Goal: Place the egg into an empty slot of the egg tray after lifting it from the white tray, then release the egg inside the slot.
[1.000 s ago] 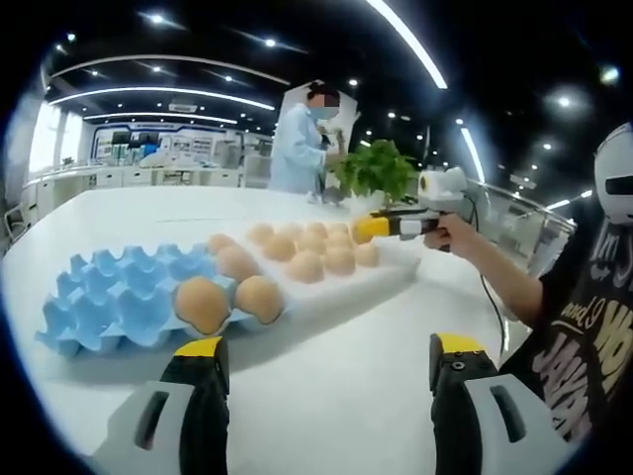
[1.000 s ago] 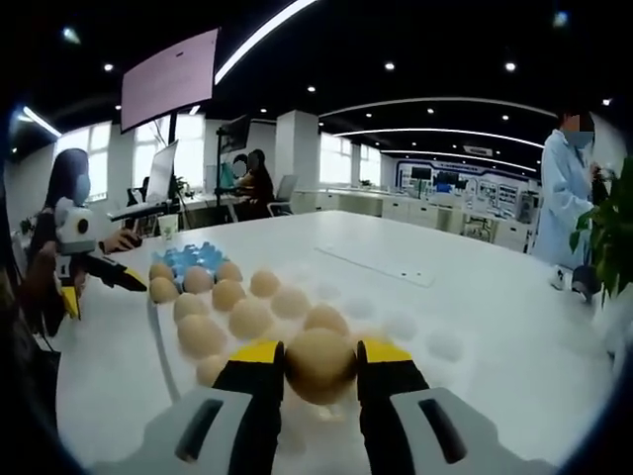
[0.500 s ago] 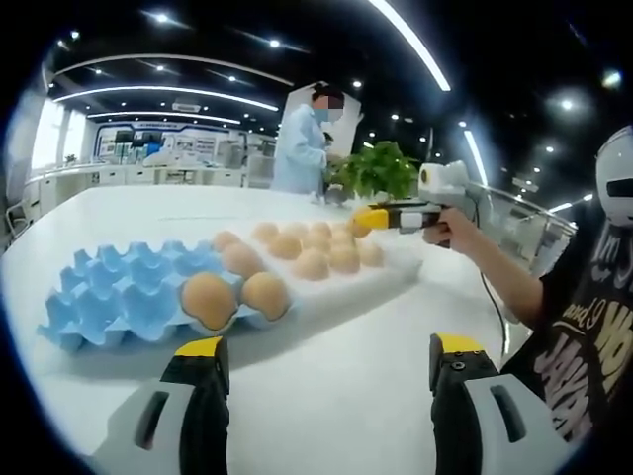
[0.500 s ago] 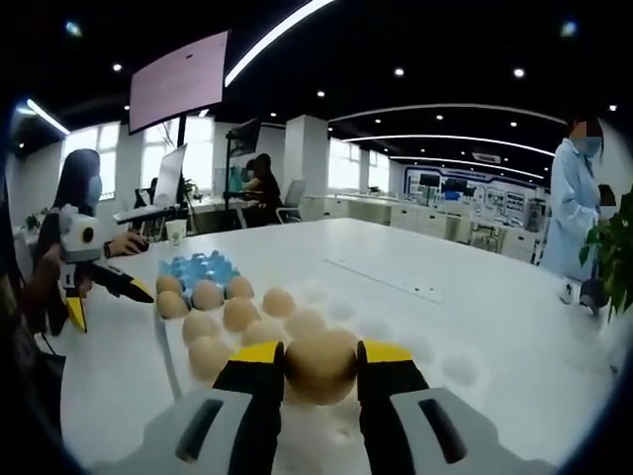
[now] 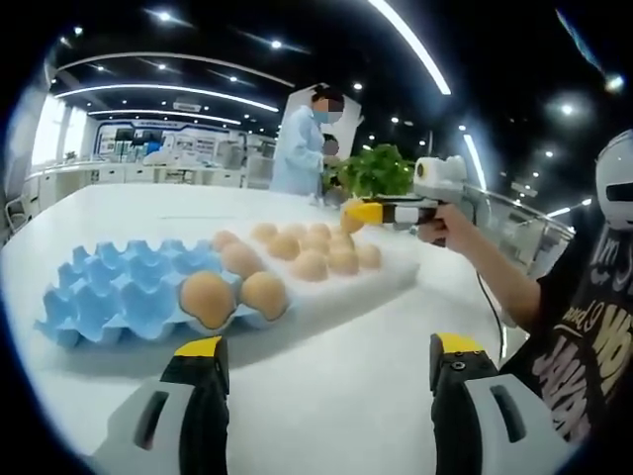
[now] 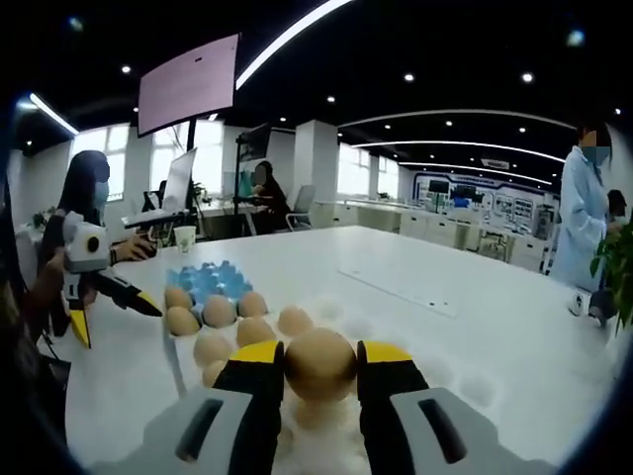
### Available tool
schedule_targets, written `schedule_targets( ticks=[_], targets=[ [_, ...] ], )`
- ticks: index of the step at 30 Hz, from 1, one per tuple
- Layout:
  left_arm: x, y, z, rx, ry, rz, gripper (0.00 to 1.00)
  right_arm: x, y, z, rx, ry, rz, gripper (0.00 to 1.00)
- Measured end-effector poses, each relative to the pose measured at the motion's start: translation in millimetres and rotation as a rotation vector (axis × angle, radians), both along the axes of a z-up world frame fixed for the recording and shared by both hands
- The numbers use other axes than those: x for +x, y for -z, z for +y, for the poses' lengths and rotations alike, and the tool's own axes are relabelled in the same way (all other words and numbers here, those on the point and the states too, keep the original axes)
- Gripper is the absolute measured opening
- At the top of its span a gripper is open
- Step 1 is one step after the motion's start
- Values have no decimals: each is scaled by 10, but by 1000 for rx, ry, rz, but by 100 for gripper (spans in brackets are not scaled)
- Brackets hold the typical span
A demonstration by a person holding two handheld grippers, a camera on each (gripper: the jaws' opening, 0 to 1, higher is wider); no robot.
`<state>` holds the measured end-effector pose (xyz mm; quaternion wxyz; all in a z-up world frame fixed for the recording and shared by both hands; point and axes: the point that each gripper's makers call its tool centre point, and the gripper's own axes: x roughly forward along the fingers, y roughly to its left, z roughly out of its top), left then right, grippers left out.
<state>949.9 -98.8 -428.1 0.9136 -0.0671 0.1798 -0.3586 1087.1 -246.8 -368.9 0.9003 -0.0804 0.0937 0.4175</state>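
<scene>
The right hand-held gripper [image 6: 319, 368] is clamped on the egg [image 6: 319, 363], holding it clear above the white tray [image 5: 391, 277], so it can travel without knocking the eggs beneath. The blue egg tray [image 5: 109, 297] sits just beside the white one on the surface [image 5: 326, 386], many slots free. The left hand-held gripper [image 5: 331, 358] hangs nearby, jaws wide apart, holding nothing.

Egg [image 6: 320, 364]: matt tan shell, faintly speckled. Egg tray [image 5: 119, 297]: blue, matt, moulded; possibly paper pulp, view too soft to confirm. White tray [image 5: 371, 280]: matt, foam-like. Table [image 5: 326, 386]: white, smooth, slight sheen. Right gripper [image 6: 320, 368]: yellow-tipped grey plastic jaws.
</scene>
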Motion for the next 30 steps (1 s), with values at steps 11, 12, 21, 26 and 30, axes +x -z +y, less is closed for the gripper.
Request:
schedule_targets(
  ticks=[11,12,21,26,30],
  targets=[
    [-6,13,26,-4,-5,2,85,2,-53,191,5,-40,-7,30],
    [-6,12,26,-4,-5,2,85,-2,-54,213,6,-44,-6,30],
    [-9,3,80,-10,-16,0,85,-63,-89,530,5,-105,-9,30],
    [-13,-16,113,-20,-21,-4,85,-50,-90,619,3,-132,-8,30],
    [-5,-24,146,-27,-28,-6,86,-30,-103,667,3,-145,-7,30]
  ],
)
